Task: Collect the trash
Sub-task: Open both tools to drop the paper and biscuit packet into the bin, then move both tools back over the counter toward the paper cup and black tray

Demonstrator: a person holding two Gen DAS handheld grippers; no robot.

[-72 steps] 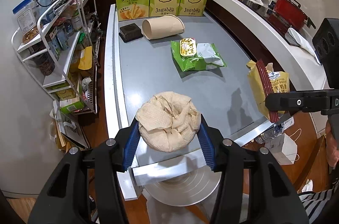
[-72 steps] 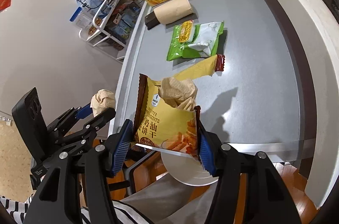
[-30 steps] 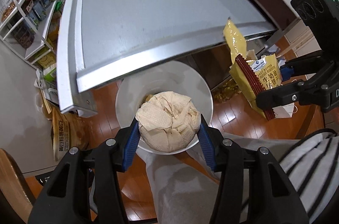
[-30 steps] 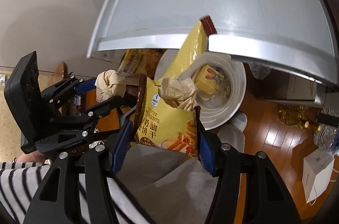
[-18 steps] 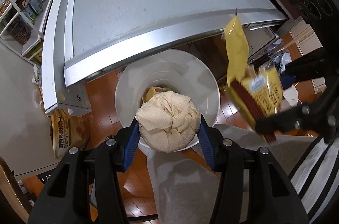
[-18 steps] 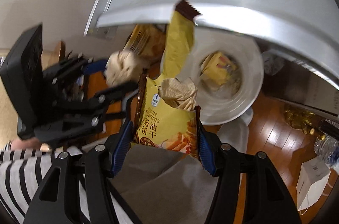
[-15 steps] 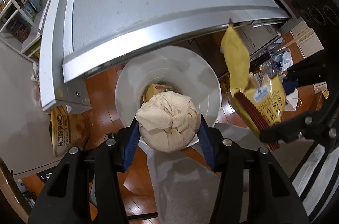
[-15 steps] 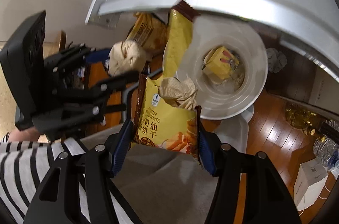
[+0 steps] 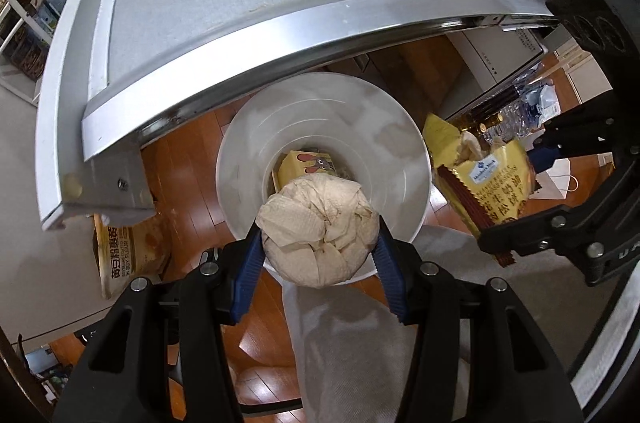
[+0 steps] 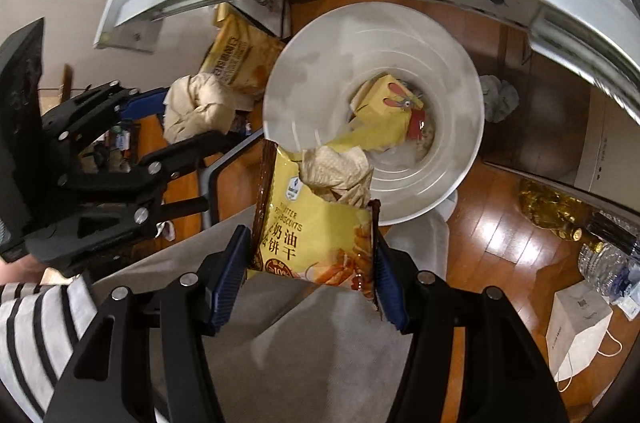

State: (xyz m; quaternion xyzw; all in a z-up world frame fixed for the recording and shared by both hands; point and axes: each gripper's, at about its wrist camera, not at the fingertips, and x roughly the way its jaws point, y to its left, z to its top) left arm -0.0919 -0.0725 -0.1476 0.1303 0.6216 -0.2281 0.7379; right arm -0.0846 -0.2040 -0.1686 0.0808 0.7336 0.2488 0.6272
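My left gripper (image 9: 318, 255) is shut on a crumpled beige paper ball (image 9: 318, 229), held over the near rim of a white trash bin (image 9: 248, 167) that stands on the floor below the table edge. My right gripper (image 10: 310, 259) is shut on a yellow biscuit bag (image 10: 316, 235) stuffed with crumpled paper, held at the bin's near rim (image 10: 280, 95). A yellow box (image 10: 386, 97) and other scraps lie inside the bin. The biscuit bag also shows in the left wrist view (image 9: 486, 183), to the right of the bin.
The grey table with its metal edge (image 9: 280, 23) overhangs the bin. A soy flour bag (image 9: 128, 255) lies on the wooden floor at left. Bottles (image 10: 608, 255) and a white paper bag (image 10: 580, 327) sit on the floor at right. My grey-trousered lap (image 10: 312, 343) is below.
Both grippers have come down from table height to the bin on the floor. In the last half second they moved closer over the bin; both still hold their trash.
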